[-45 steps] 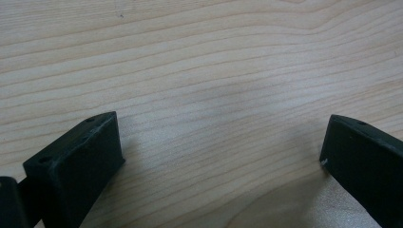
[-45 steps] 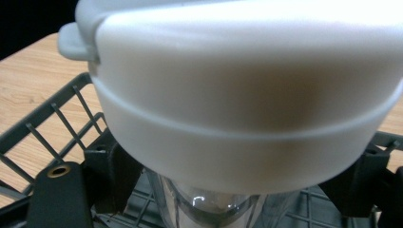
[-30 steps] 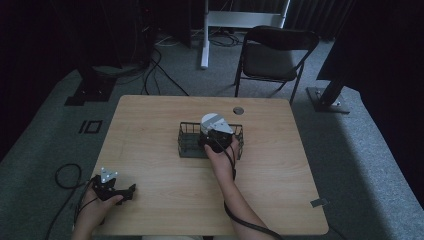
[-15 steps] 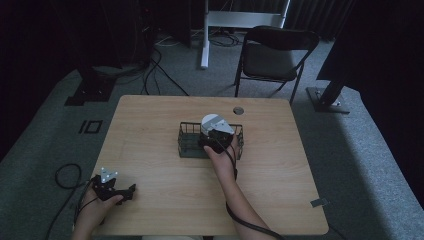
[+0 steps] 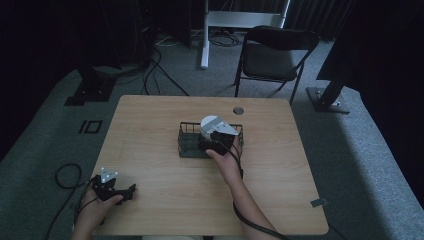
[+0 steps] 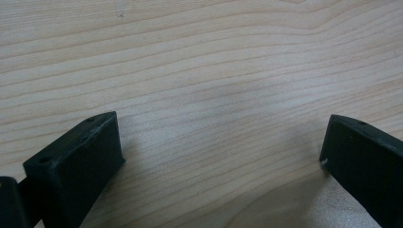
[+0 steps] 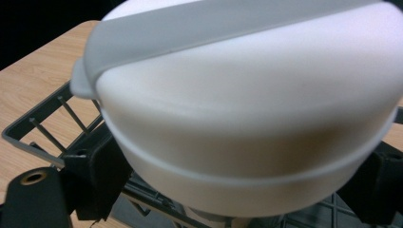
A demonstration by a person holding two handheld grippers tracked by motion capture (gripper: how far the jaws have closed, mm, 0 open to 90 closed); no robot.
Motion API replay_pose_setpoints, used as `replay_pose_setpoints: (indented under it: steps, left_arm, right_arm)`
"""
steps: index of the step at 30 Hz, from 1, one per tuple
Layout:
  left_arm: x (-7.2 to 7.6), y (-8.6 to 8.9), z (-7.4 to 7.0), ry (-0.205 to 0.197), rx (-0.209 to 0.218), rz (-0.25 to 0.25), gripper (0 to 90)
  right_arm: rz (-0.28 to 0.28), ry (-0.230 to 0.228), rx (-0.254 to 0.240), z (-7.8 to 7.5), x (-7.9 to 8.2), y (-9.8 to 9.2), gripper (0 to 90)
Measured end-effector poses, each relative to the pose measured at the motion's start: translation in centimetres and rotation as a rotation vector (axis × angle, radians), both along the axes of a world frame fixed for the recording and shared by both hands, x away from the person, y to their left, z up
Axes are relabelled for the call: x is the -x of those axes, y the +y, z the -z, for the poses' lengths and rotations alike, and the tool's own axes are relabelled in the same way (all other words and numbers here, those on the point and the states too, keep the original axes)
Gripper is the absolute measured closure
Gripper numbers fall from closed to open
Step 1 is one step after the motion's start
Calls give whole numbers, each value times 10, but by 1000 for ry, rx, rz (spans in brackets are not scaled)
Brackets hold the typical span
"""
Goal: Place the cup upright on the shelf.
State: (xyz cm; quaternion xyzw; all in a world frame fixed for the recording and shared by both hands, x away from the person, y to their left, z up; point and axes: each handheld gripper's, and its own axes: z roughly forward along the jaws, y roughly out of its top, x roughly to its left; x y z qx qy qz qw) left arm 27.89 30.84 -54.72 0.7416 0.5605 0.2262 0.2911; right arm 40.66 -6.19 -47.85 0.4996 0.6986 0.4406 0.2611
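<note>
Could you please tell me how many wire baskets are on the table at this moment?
1. The dark wire basket sits near the middle of the wooden table, with the right gripper holding a white container over it.

A light wooden table stands on grey carpet. Near its middle sits a dark wire basket. The person's right hand holds the right gripper at the basket's right part, against a white round container there. At the near left corner, the left hand rests the left gripper on the tabletop. Beyond the far edge stands a dark folding chair, with cables on the floor at the far left.
</note>
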Motion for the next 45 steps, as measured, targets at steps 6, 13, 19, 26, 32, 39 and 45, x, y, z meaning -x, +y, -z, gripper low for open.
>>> replay_pose_setpoints:
  steps: [6,13,19,26,32,39,45]
  left_arm:
    - [0,0,0,0,0,0,4]
    - [0,0,0,0,0,0,4]
    - [0,0,0,0,0,0,4]
    - [0,0,0,0,0,0,4]
    - [0,0,0,1,0,0,4]
    - [0,0,0,0,0,0,4]
    - [0,0,0,1,0,0,4]
  right_arm:
    - [-26,-8,-9,0,0,-3,105]
    - [-55,-37,9,0,3,-6,105]
    - [-77,-53,12,-1,6,-9,105]
    - [-78,-66,14,-2,10,-14,105]
    - [-92,-74,14,-3,13,-20,105]
    - [-106,-91,4,-4,18,-26,105]
    - [-115,-108,-1,-6,22,-31,105]
